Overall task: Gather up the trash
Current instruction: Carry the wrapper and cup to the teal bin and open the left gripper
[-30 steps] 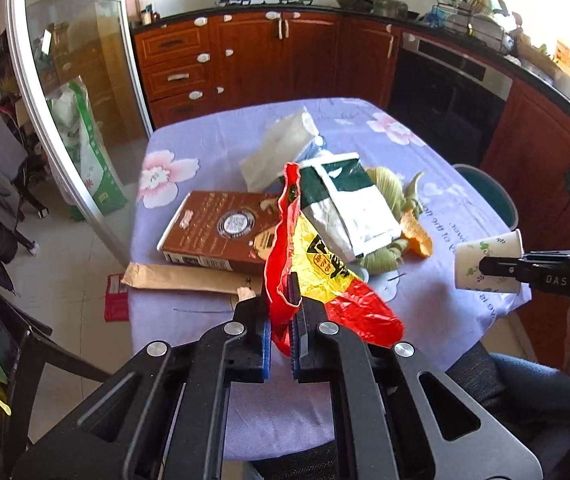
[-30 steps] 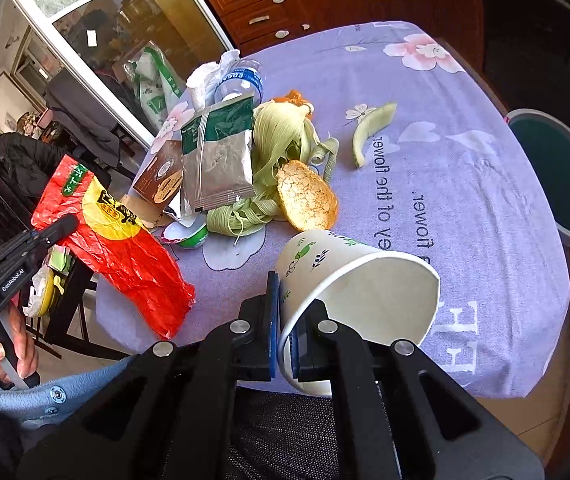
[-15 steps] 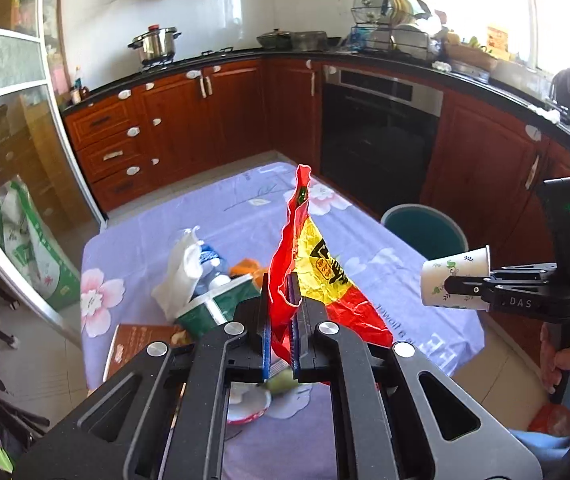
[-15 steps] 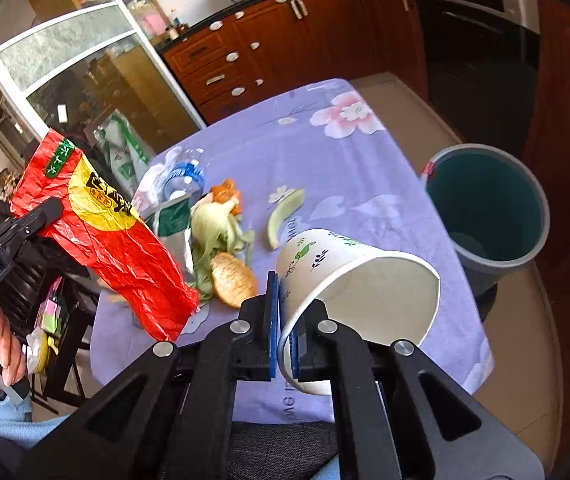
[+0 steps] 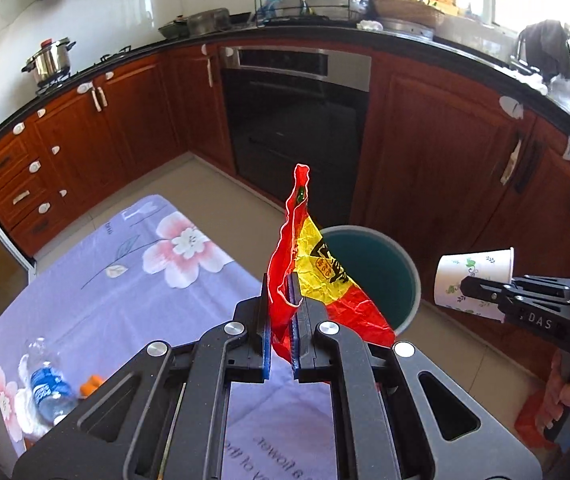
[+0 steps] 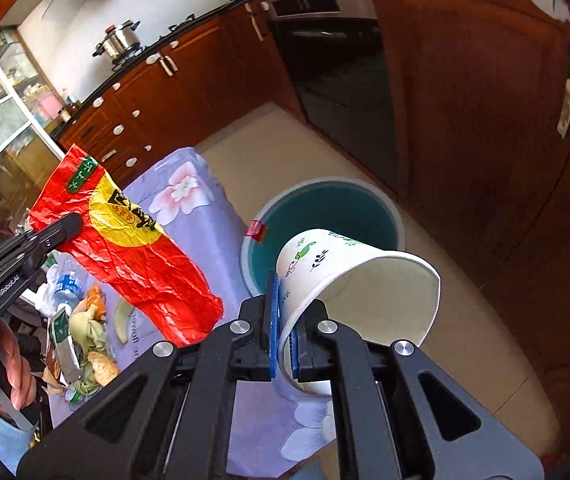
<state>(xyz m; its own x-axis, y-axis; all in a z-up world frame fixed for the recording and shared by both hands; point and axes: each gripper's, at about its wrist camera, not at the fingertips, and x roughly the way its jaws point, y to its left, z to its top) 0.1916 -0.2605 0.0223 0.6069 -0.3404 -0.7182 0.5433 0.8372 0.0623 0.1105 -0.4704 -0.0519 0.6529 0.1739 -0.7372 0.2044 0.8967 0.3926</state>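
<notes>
My left gripper (image 5: 279, 312) is shut on a crumpled red and yellow snack bag (image 5: 321, 276), held in the air over the table's far edge, just in front of the teal trash bin (image 5: 385, 268). The bag also shows in the right wrist view (image 6: 133, 248). My right gripper (image 6: 285, 320) is shut on the rim of a white paper cup (image 6: 357, 280), tilted on its side, above the bin (image 6: 325, 208). In the left wrist view the cup (image 5: 473, 276) hangs right of the bin.
The table with a purple flowered cloth (image 5: 125, 276) holds a plastic bottle (image 5: 47, 388), corn husks (image 6: 89, 324), a bread piece (image 6: 101, 364) and a foil packet (image 6: 63, 344). Wooden cabinets (image 5: 437, 160) and an oven (image 5: 297, 120) stand behind the bin on a tiled floor.
Both grippers have swung away from the trash pile toward the bin, carrying the bag and the cup. The bin now sits close under the cup.
</notes>
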